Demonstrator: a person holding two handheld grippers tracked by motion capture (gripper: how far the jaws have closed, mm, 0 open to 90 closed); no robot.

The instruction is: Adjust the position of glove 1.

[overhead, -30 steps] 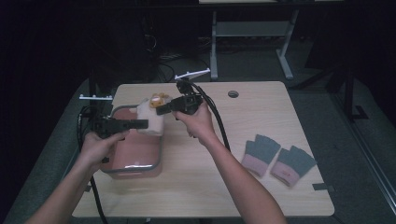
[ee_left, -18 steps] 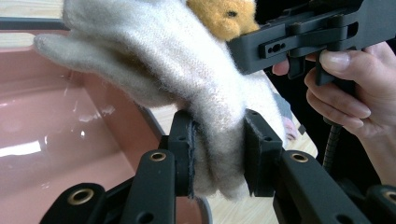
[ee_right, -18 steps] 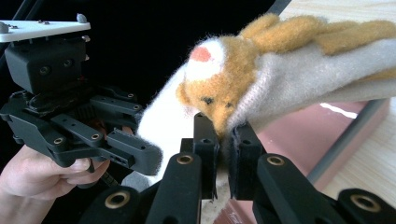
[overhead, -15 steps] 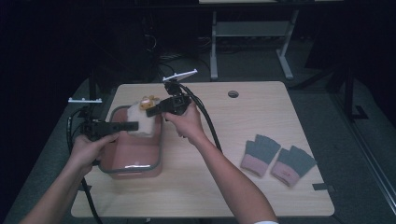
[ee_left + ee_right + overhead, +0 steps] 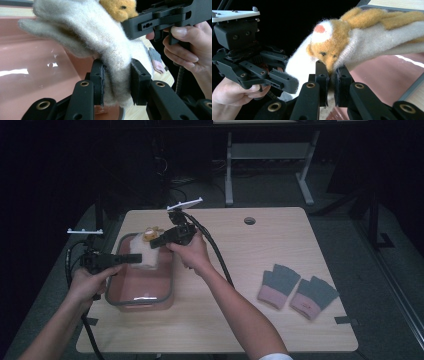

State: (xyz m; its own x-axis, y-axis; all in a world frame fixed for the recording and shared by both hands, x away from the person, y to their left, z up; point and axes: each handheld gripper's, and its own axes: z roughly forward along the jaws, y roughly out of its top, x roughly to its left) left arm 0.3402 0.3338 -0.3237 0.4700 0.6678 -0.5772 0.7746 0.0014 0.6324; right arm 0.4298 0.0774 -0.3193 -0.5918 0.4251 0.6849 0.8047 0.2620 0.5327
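Note:
A cream woolly glove (image 5: 144,255) with an orange bear face (image 5: 329,48) hangs stretched between both grippers above a pink tub (image 5: 141,300). My left gripper (image 5: 135,258) is shut on the glove's cream cuff end (image 5: 116,75), and its pads (image 5: 98,77) squeeze the wool. My right gripper (image 5: 155,241) is shut on the bear end of the glove (image 5: 372,42), just under the bear's chin. In the left gripper view the right gripper (image 5: 162,17) shows close above the glove (image 5: 100,42). The left gripper (image 5: 283,81) shows at the left of the right gripper view.
The tub sits at the left of a wooden table (image 5: 235,320). A pair of grey fingerless gloves with pink cuffs (image 5: 277,282) (image 5: 314,295) lies at the right. A cable hole (image 5: 249,220) is near the far edge. Cables trail from both grippers.
Both hands have carried the glove to the left and slightly down, and it now hangs over the far end of the tub. Both grips have held.

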